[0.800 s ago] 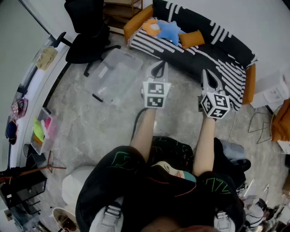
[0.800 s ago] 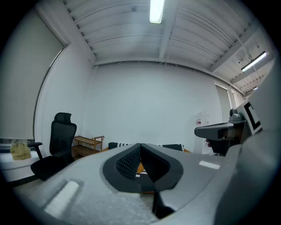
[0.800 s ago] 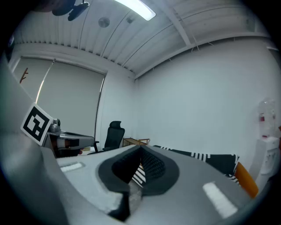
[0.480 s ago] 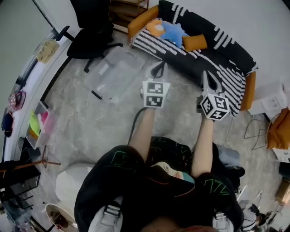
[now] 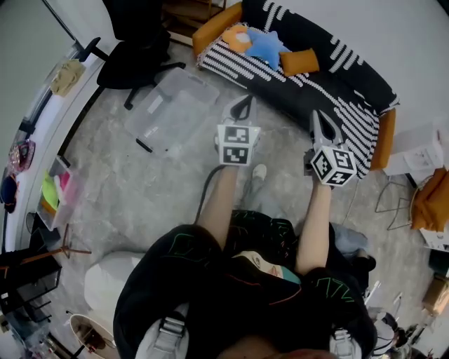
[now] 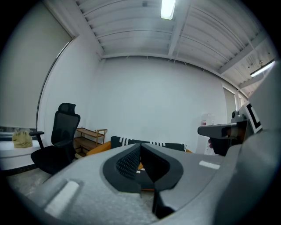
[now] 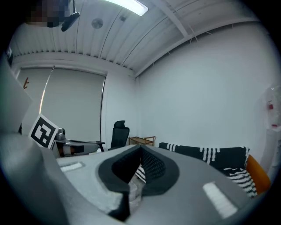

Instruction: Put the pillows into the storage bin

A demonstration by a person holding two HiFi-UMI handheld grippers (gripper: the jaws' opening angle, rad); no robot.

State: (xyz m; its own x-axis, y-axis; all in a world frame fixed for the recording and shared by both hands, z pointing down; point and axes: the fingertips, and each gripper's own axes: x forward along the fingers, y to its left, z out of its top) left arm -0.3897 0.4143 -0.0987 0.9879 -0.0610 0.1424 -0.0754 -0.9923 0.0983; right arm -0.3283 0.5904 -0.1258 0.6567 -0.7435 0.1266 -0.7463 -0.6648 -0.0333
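On the black-and-white striped sofa [image 5: 330, 77] lie several pillows: an orange round one [image 5: 236, 36], a blue star-shaped one [image 5: 266, 46] and an orange rectangular one [image 5: 299, 62]. A clear plastic storage bin [image 5: 172, 111] stands on the floor to the sofa's left. My left gripper [image 5: 242, 106] is shut and empty, held in the air between bin and sofa. My right gripper [image 5: 321, 120] is shut and empty too, over the sofa's front edge. In the gripper views both pairs of jaws [image 6: 140, 147] [image 7: 141, 150] meet with nothing between them.
A black office chair [image 5: 133, 49] stands beyond the bin, with a wooden shelf [image 5: 189, 14] behind it. A small bin with bright items [image 5: 56, 200] sits at the left wall. A white stool [image 5: 105, 287] is near my left side. Boxes and a wire rack [image 5: 410, 175] stand right.
Both grippers have stayed shut and nearly still. The view has drifted a little as I step forward; a shoe now shows on the floor between my arms.
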